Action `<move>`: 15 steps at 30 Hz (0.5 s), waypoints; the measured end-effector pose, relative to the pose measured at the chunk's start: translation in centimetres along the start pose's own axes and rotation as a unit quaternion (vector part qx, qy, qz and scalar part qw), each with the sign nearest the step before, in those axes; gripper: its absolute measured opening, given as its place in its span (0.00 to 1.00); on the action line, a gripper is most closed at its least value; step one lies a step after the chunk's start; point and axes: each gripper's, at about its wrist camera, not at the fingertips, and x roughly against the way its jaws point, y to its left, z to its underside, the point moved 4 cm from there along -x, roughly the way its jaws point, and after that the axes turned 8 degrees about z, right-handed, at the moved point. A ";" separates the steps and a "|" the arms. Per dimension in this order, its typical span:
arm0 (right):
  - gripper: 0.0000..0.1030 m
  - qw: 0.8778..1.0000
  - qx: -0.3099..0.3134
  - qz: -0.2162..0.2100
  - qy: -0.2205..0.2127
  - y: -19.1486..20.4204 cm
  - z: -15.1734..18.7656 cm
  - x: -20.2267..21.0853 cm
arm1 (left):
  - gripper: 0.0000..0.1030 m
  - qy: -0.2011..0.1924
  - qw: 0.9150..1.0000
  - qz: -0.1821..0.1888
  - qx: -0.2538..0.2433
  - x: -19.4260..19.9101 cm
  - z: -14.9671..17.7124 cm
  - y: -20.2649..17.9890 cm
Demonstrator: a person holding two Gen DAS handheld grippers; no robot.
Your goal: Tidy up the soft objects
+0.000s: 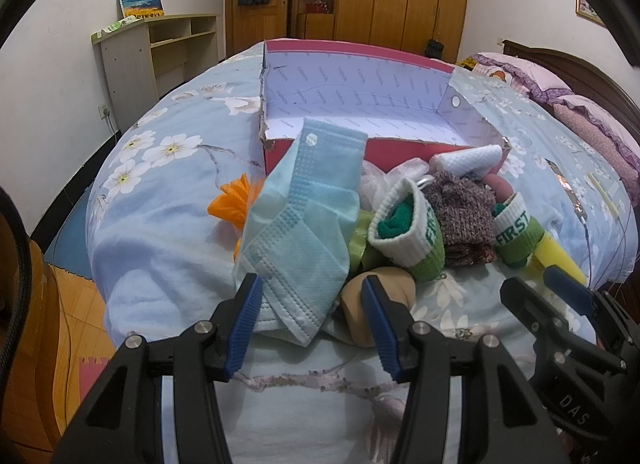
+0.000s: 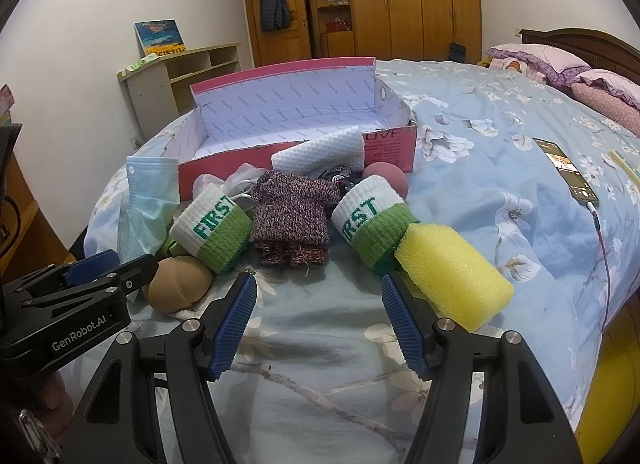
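Hovering low over a bed covered in a blue floral bedspread (image 2: 480, 183), two hand-held grippers face a heap of soft objects piled in front of an open pink shoebox (image 2: 288, 115). The left gripper (image 1: 312, 296) has its blue-padded fingers spread wide, with the lower edge of a pale blue face mask (image 1: 304, 223) lying between them and a tan foam ball (image 1: 384, 288) just behind the right-hand pad; neither pad visibly presses on either. The right gripper (image 2: 320, 304) is likewise spread apart and holds nothing, its right finger just beside a yellow sponge cylinder (image 2: 452, 276) that lies on the bedspread. The sponge touches one of two white-and-green socks (image 2: 368, 223) marked "FIRST"; the other sock (image 2: 208, 232) sits at the left of the heap, next to the tan ball. Between the socks rests a mottled maroon knitted piece (image 2: 292, 215), and behind it a white textured roll (image 2: 320, 151) leans against the box's front wall, with a dull red ball (image 2: 386, 179) beside it. An orange crinkled item (image 1: 232, 203) shows at the left of the pile, partly hidden by the mask. The box itself appears empty. A phone (image 2: 568, 171) on a cable lies well apart at the right
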 end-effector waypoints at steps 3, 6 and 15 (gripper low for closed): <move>0.65 1.000 0.000 0.000 0.000 -0.1 0.1 0.0 | 0.53 0.000 1.000 0.000 0.000 0.0 -0.2 0.0; 0.65 1.000 0.000 0.000 0.001 0.0 0.0 0.0 | 0.53 0.000 1.000 0.001 -0.001 0.0 0.0 0.1; 0.65 1.000 0.000 -0.004 0.003 -0.1 0.0 0.0 | 0.53 0.006 1.000 0.011 -0.002 0.0 -0.2 0.1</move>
